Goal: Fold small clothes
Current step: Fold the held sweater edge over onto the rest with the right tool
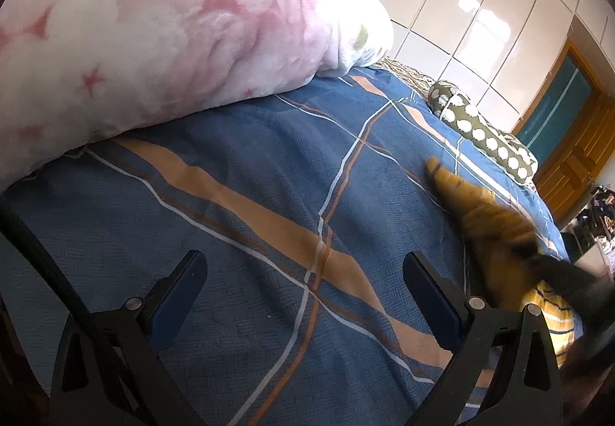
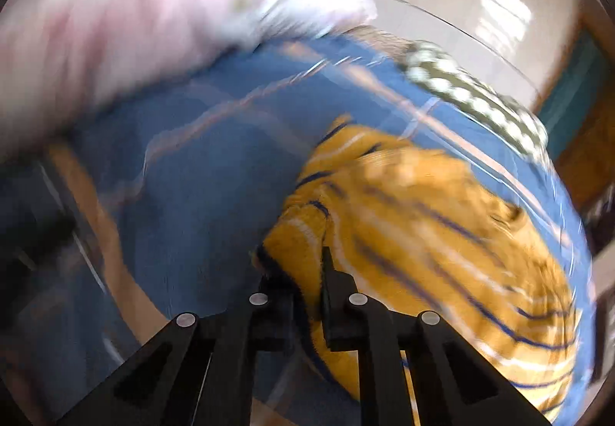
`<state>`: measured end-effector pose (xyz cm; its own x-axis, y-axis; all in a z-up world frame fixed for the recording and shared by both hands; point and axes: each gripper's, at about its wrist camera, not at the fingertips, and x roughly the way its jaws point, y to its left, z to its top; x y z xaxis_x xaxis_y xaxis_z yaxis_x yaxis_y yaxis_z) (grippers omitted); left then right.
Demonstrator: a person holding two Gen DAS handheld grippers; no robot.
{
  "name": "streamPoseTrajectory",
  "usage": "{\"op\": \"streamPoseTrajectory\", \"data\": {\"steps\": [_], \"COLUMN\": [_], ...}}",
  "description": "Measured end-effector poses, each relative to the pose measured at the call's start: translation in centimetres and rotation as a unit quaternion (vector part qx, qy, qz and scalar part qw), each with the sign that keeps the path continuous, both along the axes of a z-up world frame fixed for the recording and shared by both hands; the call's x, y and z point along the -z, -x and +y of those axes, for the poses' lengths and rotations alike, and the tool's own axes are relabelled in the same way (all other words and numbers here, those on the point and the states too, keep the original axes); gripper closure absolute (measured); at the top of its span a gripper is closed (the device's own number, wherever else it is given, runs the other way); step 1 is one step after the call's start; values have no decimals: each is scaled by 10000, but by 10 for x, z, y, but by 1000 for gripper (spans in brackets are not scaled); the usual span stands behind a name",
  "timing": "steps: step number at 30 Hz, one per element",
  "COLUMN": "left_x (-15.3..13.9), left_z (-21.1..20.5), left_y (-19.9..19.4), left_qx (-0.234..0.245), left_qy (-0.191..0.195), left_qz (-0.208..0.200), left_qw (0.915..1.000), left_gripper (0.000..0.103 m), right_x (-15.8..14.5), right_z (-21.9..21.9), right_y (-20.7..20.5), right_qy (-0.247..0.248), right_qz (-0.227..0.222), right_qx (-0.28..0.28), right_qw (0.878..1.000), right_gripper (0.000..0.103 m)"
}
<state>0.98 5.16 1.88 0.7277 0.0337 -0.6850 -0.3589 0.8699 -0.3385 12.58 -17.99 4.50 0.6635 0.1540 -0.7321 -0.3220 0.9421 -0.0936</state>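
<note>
Right gripper (image 2: pixel 303 272): jaws pinched on the edge of a mustard garment (image 2: pixel 423 226) with navy and white stripes, blurred; its 5 o'clock edge cut off. Left gripper (image 1: pixel 303 295): jaws wide, empty, above blue plaid bed (image 1: pixel 230 164). Garment lies at 3 o'clock. Pink blanket (image 1: pixel 161 22) at 11 o'clock.

Both cameras ride on the hand-held grippers, close above the bed (image 1: pixel 238 172), each angled down and forward along its fingers (image 1: pixel 180 295). The left wrist view is sharp; the right wrist view is motion-blurred. Both share the pink blanket (image 1: pixel 153 22), the spotted pillow (image 1: pixel 484 130) and the yellow striped garment (image 2: pixel 442 226).
</note>
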Motion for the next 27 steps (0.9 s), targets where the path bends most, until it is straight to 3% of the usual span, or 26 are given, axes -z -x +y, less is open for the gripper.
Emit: {"op": "streamPoseTrajectory", "data": {"steps": [2,6,8,10,13,16,22,27], "left_x": [-1,-3,-4,-6,-8,-10,-20,-42], "left_z": [-3,-15,-23,-31,-51,-73,-124,-180], "left_y": [0,-1,-2,-2,-4,-1,12,1], "left_qx": [14,110,196,284,450,686,1255,2089], "left_qy": [-26,-103,-136,-187,-277,-328,-758,-785], "left_qz": [-10,-21,-23,-40,-75,-232,-486,-388], "left_qw": [10000,9999,9997,9994,9986,9968,9880,9740], "left_gripper": [2,2,2,2,2,2,2,2], "right_x": [-33,-69,-63,-38,4,33,44,58], "right_z": [-55,-191,-247,-294,-329,-344,-350,-366], "right_y": [-4,11,24,39,56,63,73,88], "right_qy": [-577,-1317,-1462,-1532,-1794,-2381,-2632,-3044], "right_qz": [-175,-458,-367,-53,406,555,418,423], "right_qx": [538,1837,2354,2802,3090,3011,2559,2331], "right_qw": [9967,9730,9601,9476,9331,9217,9292,9226], "right_gripper": [93,93,93,93,93,93,92,91]}}
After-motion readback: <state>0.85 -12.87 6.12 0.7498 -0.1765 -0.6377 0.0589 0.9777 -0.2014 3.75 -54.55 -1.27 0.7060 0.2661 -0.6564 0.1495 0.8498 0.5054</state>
